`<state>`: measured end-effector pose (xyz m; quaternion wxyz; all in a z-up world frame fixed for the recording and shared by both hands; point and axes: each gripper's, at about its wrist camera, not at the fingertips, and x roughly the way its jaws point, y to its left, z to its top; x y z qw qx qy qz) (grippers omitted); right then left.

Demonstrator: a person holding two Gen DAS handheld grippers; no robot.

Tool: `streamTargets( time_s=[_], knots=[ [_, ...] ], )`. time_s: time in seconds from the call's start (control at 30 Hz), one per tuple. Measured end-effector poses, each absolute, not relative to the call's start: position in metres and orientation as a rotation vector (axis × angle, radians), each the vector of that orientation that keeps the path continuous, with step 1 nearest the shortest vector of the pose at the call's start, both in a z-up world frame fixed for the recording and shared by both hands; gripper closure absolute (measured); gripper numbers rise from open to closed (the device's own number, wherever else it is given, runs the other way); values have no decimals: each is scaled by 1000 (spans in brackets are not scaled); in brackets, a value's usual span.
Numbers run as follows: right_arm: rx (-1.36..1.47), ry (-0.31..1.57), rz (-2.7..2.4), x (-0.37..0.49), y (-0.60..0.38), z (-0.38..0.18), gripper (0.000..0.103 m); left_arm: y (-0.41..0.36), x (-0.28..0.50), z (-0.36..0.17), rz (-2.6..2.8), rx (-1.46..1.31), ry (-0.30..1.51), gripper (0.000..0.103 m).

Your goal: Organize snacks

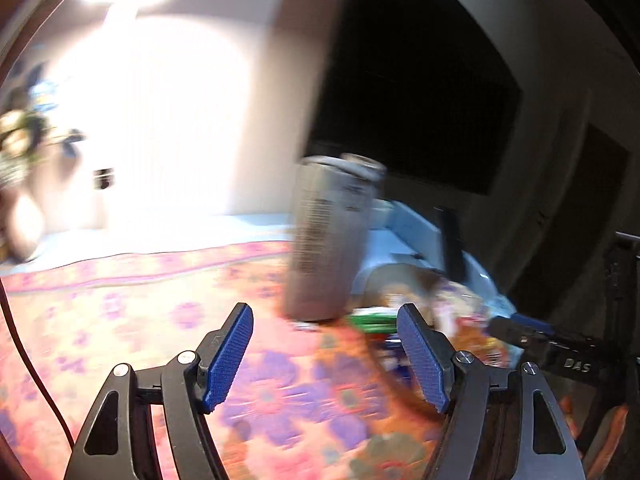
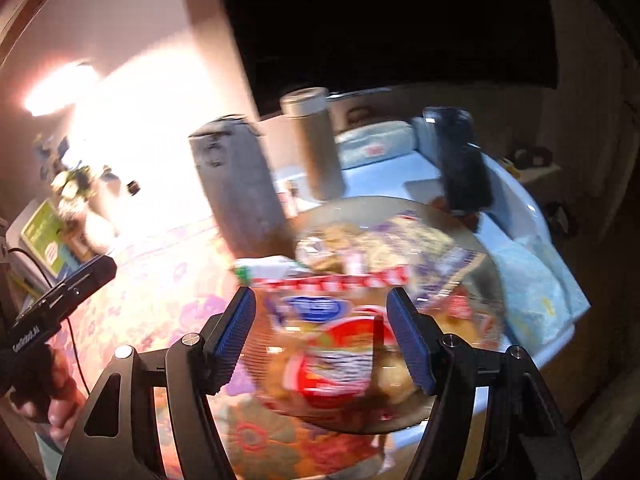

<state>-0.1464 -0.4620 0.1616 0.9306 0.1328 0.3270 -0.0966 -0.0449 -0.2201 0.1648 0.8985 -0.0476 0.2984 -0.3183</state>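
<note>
A round bowl [image 2: 494, 280] holds several snack packets; a red and white packet [image 2: 340, 344] lies on top, a purple one [image 2: 432, 252] behind it. My right gripper [image 2: 322, 312] is open just above the red packet, holding nothing. My left gripper [image 1: 326, 330] is open and empty over the flowered cloth [image 1: 120, 320], short of a tall silver can [image 1: 332, 236]. The bowl's snacks [image 1: 460, 312] show blurred at the right in the left wrist view. A green and white packet [image 2: 264, 268] lies by the bowl's left rim.
A grey can [image 2: 236, 184] and a beige tumbler [image 2: 316, 144] stand behind the bowl. A black remote [image 2: 460, 160] leans at the back right. A flower vase [image 1: 20, 184] stands far left. The other gripper's body [image 2: 60, 304] shows at the left.
</note>
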Motion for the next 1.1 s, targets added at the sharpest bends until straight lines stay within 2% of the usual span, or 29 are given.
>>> streamTargets(
  time_s=[0.23,0.33,0.53,0.83,1.1],
  knots=[
    [232,693,-39,-109,-395,160,34,-121,-44,168,-434,-122,587,31],
    [192,717,23,-88,-357,153,31,-82,-48,165,-341,-106,572,22],
    [147,793,160,-41,-280,119,29,-27,-42,131,-153,-68,570,22],
    [55,849,163,8,-217,50,29,-7,-11,55,-72,6,673,22],
    [59,883,156,15,-215,28,27,-7,5,27,-56,-16,721,21]
  ],
)
